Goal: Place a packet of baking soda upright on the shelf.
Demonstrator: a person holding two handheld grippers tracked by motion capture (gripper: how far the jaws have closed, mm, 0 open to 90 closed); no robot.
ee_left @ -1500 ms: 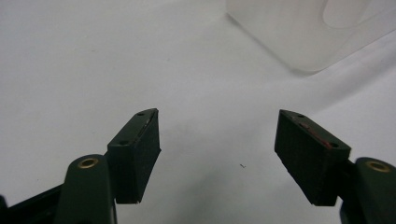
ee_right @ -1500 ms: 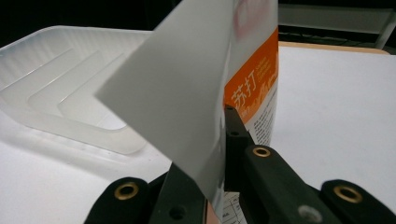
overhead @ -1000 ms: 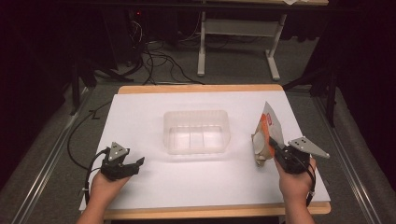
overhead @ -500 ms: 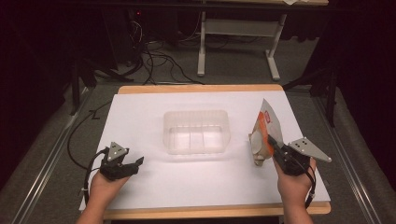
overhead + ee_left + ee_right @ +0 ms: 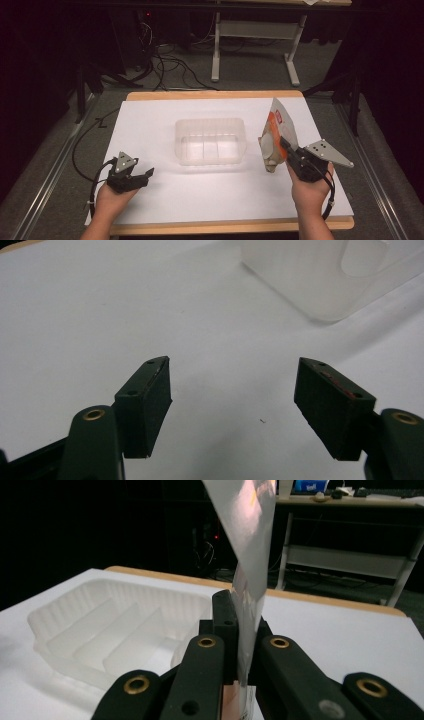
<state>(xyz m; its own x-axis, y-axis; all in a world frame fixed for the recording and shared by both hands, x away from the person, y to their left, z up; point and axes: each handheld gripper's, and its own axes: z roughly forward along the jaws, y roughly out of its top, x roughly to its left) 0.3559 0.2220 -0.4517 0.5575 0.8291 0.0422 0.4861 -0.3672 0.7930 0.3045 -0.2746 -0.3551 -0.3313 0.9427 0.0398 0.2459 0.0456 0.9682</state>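
- We see our left gripper (image 5: pixel 142 176) resting low on the white table (image 5: pixel 150 125), near the front left corner. It is black and hard, with a grey three-cornered plate on top.
- In the left gripper view its two flat black pads (image 5: pixel 145 405) stand wide apart, and nothing is between them, just smooth white table.
- It sits in the same spot as a second ago.
- In the middle of the table sits a clear plastic tray (image 5: pixel 210 141). It is a box shape with round corners and thin wavy walls. The right gripper view shows low ridges that split its floor (image 5: pixel 100 635) into long parts. We see nothing inside it.
- Just to the right of the tray is the snack bag (image 5: pixel 276 135). It is shiny and crinkly, orange and white outside, silver on the side we see in the right gripper view (image 5: pixel 247 540). It stands up tall, with a pointy top corner.
- Our right gripper (image 5: pixel 286 146) has its jaws squeezed tight on the bag's lower part, and we hold the bag up beside the tray.
- Since a second ago the bag and our right hand (image 5: pixel 310 187) have slid a little to the left, closer to the tray. The tray has not moved.
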